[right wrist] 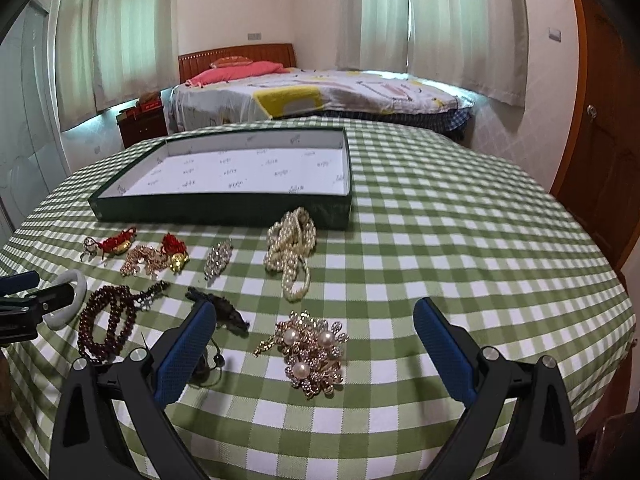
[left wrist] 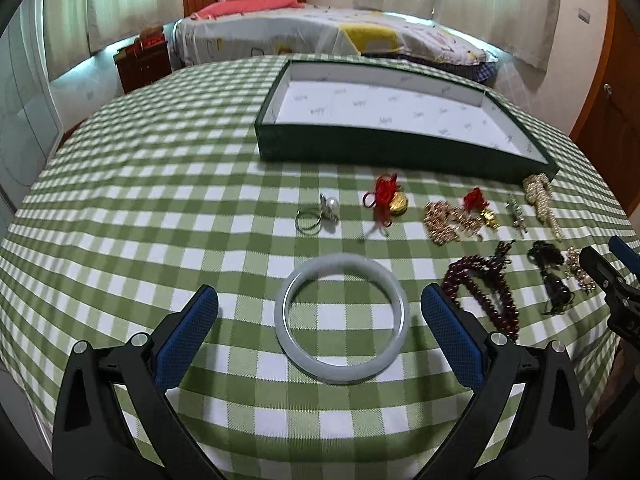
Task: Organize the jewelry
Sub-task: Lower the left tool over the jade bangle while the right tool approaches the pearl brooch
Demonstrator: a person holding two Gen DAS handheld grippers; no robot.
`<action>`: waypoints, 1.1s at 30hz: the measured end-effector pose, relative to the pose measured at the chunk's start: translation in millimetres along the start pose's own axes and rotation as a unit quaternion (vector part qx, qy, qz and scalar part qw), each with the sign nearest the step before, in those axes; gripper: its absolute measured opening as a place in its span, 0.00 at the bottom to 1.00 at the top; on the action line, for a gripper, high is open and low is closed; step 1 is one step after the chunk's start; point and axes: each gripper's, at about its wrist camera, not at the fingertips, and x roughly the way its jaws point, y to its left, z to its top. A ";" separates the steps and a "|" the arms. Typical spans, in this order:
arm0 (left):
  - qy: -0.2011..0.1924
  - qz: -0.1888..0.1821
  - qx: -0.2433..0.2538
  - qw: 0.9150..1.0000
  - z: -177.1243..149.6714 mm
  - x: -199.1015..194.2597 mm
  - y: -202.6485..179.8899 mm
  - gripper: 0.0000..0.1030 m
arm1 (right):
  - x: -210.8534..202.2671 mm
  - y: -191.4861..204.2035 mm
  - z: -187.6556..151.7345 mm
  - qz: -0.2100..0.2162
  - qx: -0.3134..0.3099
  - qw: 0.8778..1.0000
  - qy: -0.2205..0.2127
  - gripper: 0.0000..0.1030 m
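A pale jade bangle [left wrist: 342, 318] lies flat on the green checked tablecloth, between the fingers of my open left gripper [left wrist: 320, 300], not held. A dark green tray [left wrist: 400, 150] with white lining stands empty behind it. My right gripper [right wrist: 316, 316] is open over a gold and pearl brooch [right wrist: 314, 354]. A pearl necklace [right wrist: 292, 252], dark red bead bracelet [right wrist: 108, 320], black piece [right wrist: 224, 310], crystal brooch [right wrist: 218, 258], gold chain [right wrist: 144, 260] and red-tasselled gold charms [right wrist: 120, 242] lie in front of the tray [right wrist: 224, 206].
A silver ring with a pearl [left wrist: 318, 214] lies left of the charms. The round table's edge [right wrist: 616, 320] curves off to the right. A bed [right wrist: 320, 92] and a wooden door [right wrist: 604, 152] stand beyond the table.
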 end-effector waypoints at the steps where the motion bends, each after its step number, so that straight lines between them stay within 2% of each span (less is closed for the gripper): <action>1: 0.005 0.001 -0.001 1.000 -0.5 2.9 0.2 0.96 | 1.9 -0.9 -0.2 0.002 0.001 1.000 0.003 0.94; 5: 0.009 0.015 0.012 1.000 -2.9 9.4 -4.3 0.96 | 8.4 -0.9 -3.3 0.005 0.002 1.000 0.016 0.94; 16: 0.006 0.012 0.013 1.000 -1.5 9.3 -3.2 0.95 | 11.7 -10.8 -4.8 0.010 0.024 0.999 0.024 0.93; 21: -0.004 0.018 0.006 1.000 -2.4 4.4 0.3 0.78 | 11.7 -14.1 -5.6 0.015 0.032 0.999 0.023 0.93; 26: -0.010 0.016 0.005 1.000 -2.6 1.9 1.4 0.67 | 11.4 -13.0 -6.9 0.017 0.028 0.999 0.024 0.91; 29: -0.010 0.015 0.005 1.000 -2.5 1.8 2.0 0.67 | 11.1 -12.8 -7.8 0.020 0.027 0.999 0.024 0.84; 30: -0.011 0.015 0.005 1.000 -2.4 1.9 2.0 0.67 | 11.8 -12.8 -8.1 0.022 0.026 0.999 0.027 0.74; 32: -0.011 0.016 0.005 1.000 -2.2 2.3 1.9 0.67 | 11.5 -12.0 -8.2 0.018 0.022 0.999 0.027 0.62; 33: -0.011 0.015 0.005 1.000 -2.2 2.3 1.9 0.67 | 11.2 -11.1 -7.6 0.016 0.021 0.999 0.026 0.60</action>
